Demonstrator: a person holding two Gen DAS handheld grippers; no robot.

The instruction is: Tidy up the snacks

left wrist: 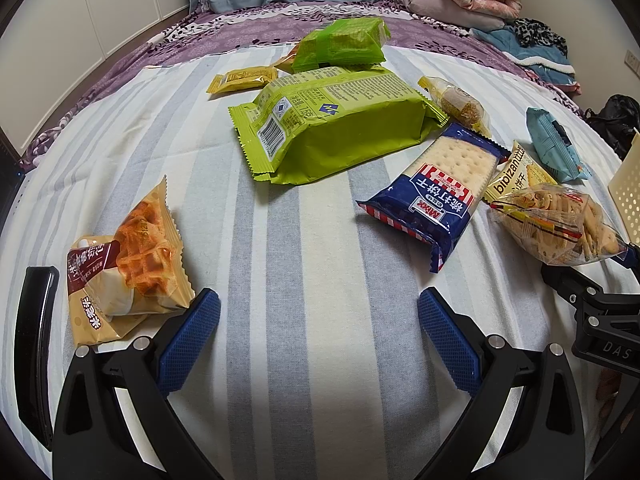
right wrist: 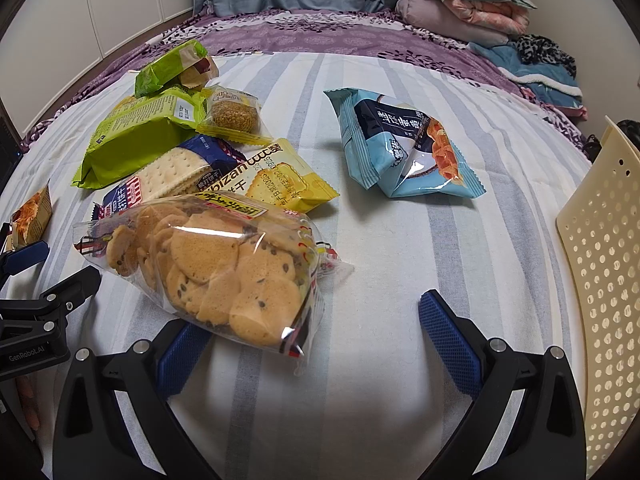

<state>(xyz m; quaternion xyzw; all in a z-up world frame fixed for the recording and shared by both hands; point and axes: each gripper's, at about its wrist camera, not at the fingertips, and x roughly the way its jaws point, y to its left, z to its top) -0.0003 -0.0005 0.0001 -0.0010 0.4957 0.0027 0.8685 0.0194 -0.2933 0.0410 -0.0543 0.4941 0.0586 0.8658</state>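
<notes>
We hold both the left hand-held gripper (left wrist: 318,332) and the right hand-held gripper (right wrist: 316,338) spread wide and empty above the bed (right wrist: 400,264), the right one nosing at the clear bag of chocolate-chip cookies (right wrist: 224,268) at lower left, probably bound for the cream perforated basket (right wrist: 604,264) at the right edge.

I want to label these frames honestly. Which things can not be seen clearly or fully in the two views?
- Cream perforated basket: cut off by the right edge in both wrist views; its inside is not visible.
- Yellow cracker packet: in the left wrist view partly hidden behind the clear cookie bag.
- Orange-brown packet: left wrist view, mostly hidden by the small green packet.
- Black object: left edge, too dark to identify.
</notes>
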